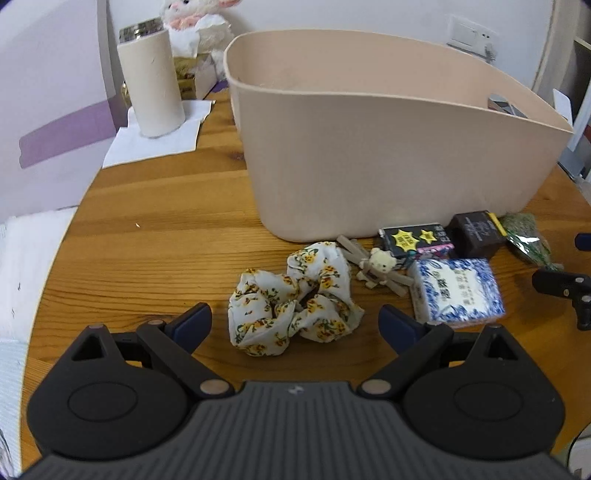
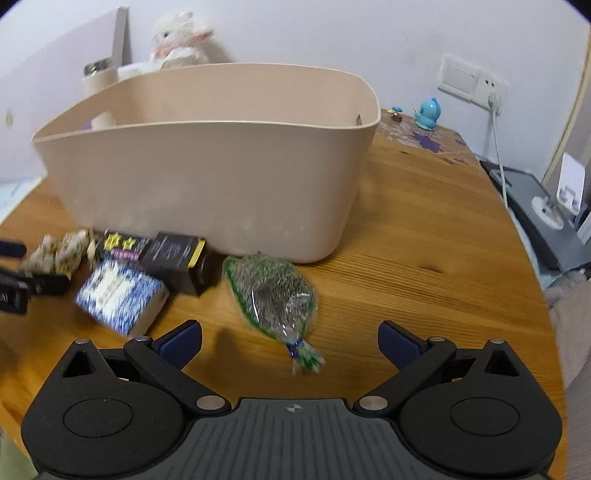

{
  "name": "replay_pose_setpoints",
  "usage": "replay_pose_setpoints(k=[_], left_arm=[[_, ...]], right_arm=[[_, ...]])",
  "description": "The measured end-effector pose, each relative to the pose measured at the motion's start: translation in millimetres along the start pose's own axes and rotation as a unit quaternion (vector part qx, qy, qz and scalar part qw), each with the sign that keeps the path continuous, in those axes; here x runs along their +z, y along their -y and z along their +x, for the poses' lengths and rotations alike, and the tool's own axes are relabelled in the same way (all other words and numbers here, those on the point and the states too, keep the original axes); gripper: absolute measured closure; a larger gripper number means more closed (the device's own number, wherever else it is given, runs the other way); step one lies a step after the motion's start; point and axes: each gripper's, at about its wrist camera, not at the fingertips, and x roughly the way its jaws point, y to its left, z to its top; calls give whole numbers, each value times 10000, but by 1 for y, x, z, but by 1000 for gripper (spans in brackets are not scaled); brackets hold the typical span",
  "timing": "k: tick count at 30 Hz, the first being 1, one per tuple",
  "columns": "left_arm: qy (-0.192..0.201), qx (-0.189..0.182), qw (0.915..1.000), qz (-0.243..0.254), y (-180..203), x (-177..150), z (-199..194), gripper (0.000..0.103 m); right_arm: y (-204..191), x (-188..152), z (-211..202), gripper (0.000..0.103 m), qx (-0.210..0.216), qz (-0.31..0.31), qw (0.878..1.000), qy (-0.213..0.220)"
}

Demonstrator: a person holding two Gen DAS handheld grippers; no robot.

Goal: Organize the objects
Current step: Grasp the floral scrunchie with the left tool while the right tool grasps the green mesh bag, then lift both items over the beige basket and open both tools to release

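Observation:
A beige plastic bin (image 1: 369,155) stands on the wooden table (image 1: 147,229); it also shows in the right wrist view (image 2: 207,184). In front of it lie a floral scrunchie (image 1: 295,299), a small bear charm (image 1: 382,264), a blue-and-white box (image 1: 458,291), a black card pack with yellow stars (image 1: 415,240), a dark brown box (image 1: 474,234) and a clear bag of green stuff (image 2: 273,291). My left gripper (image 1: 295,325) is open, its fingers on either side of the scrunchie. My right gripper (image 2: 290,341) is open just before the bag's tied end.
A cream cylinder bottle (image 1: 155,85) stands on white paper at the back left, with a plush rabbit (image 1: 192,22) behind. A blue toy figure (image 2: 428,114) and a wall socket with a white cable (image 2: 496,155) are at the back right. The table edge curves on both sides.

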Motion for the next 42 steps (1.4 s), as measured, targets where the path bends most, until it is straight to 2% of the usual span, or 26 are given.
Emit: replay_pose_setpoints(k=[4,6,10,12,13,14,15,19,25,29,42], left_arm=[[-27,-69,9999,-123,-3,1,8,8],[20,-33,10000,-61,-2,1,10,10],[134,-50,9999,37,0,3,7,28],[156,-97,9998,89,1,4,6,40],[172,-127,9997,119,2,5,5,50],[183,-140,9996,139,3,5,4,60],[199,-150,9996,145,4,5,3,63],[230,-182,9995,120,6,3,1,80],[200,-240,9994,162,5,1,-1,89],[240,-287,9992,169,5,-1,-8,89],[754,-288,9961,359,12,1,-61,89]], right_arm=[[1,3,12,0,-1,155,9999,59],[-2,3,17,7,-77,92,9999,74],[-8,3,23,15,-101,53,9999,98],[-9,2,25,25,-72,73,9999,124],[-9,1,25,28,-41,91,9998,152],[-10,1,24,36,-4,98,9998,171],[-11,1,23,47,26,94,9998,193],[-17,-1,19,58,5,-105,9997,203],[-16,-4,13,62,21,-118,9998,139],[-15,-8,5,63,40,-119,9998,160],[-12,-3,-63,63,57,-230,9968,761]])
